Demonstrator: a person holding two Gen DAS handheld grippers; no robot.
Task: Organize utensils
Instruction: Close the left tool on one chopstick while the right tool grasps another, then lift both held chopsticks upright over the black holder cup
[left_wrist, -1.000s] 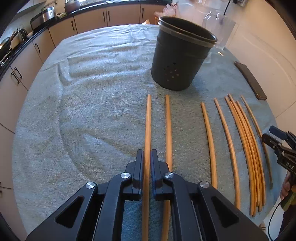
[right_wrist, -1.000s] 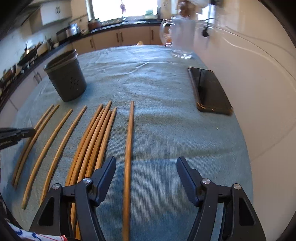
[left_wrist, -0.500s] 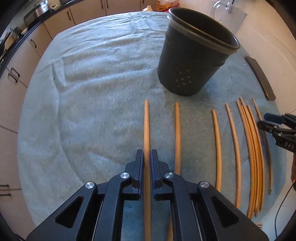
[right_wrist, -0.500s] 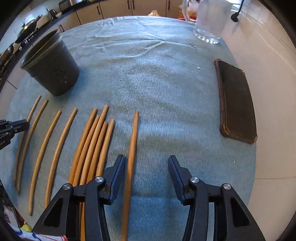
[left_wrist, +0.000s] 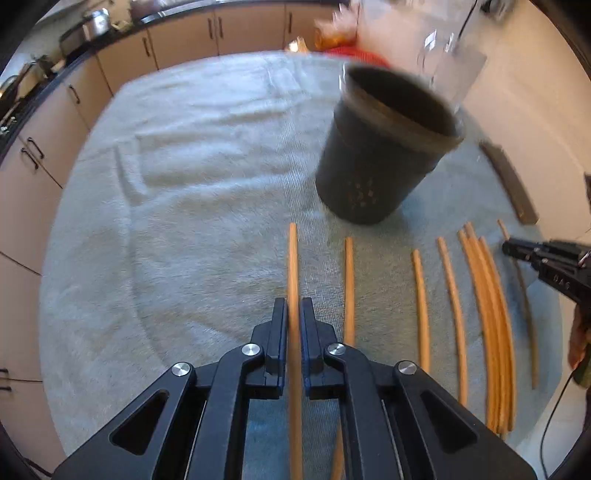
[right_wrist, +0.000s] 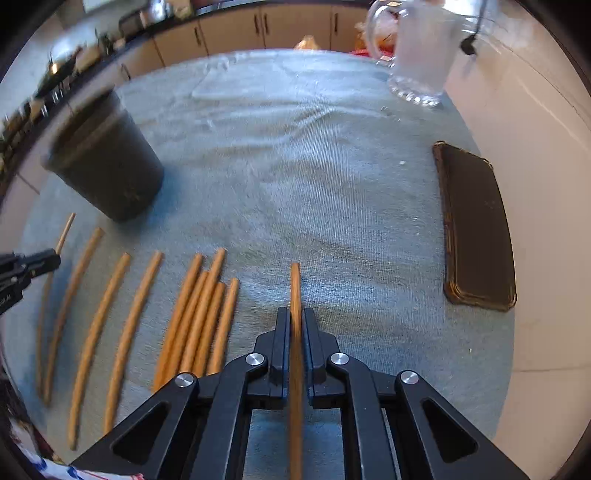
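Both claws are clamped on chopsticks. Left gripper (left_wrist: 294, 334) pinches the end chopstick (left_wrist: 293, 266) of the row, the one farthest from the phone (right_wrist: 476, 229). Right gripper (right_wrist: 295, 341) has its jaws closed on the single chopstick (right_wrist: 295, 288) lying nearest the phone. The rest of the row sits on the grey-green cloth (right_wrist: 295, 166) between the two held sticks: a few singles plus a tight bundle of four (right_wrist: 201, 314). The dark holder cup (left_wrist: 384, 155) stands upright beyond the far ends of the sticks, on the side of the row away from the phone.

Risks, as I read it:
- Both grips look to sit toward the near end, so a long lever could let a stick pivot or droop in the pads.
- The right stick must cross the whole row to reach the cup; a low tip could rake the bundle.
- The two arms converge on one rim, so they may collide.
- A hard hit on the rim may tip the cup.
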